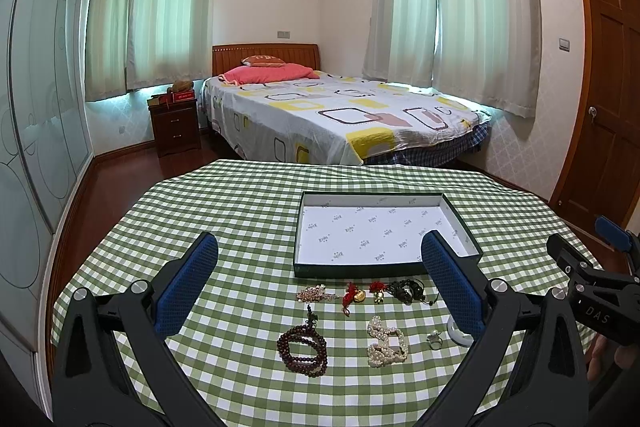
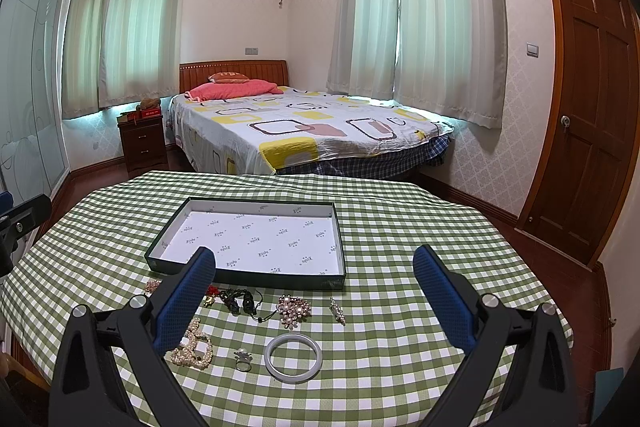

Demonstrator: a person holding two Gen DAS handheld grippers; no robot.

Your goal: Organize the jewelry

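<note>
An empty dark-green box tray [image 1: 464, 223] with a white printed lining sits on the green checked tablecloth; it also shows in the right wrist view [image 2: 340, 239]. In front of it lie loose pieces: a dark red bead bracelet [image 1: 302, 349], a pearl strand [image 1: 386, 343] [image 2: 194, 349], a red-tasselled gold charm [image 1: 354, 297], a dark cord pendant [image 1: 406, 291] [image 2: 242, 301], a pale bangle [image 2: 293, 357], a ring [image 2: 242, 359] and a pearl brooch [image 2: 294, 311]. My left gripper [image 1: 320, 279] is open and empty above them. My right gripper [image 2: 316, 291] is open and empty too.
A pink bead cluster [image 1: 316, 293] and a small silver brooch [image 2: 338, 311] also lie on the cloth. The round table's edge [image 2: 520, 227] curves close on the right. Beyond it stand a bed [image 1: 340, 115], a nightstand [image 1: 176, 127] and a wooden door [image 2: 592, 107].
</note>
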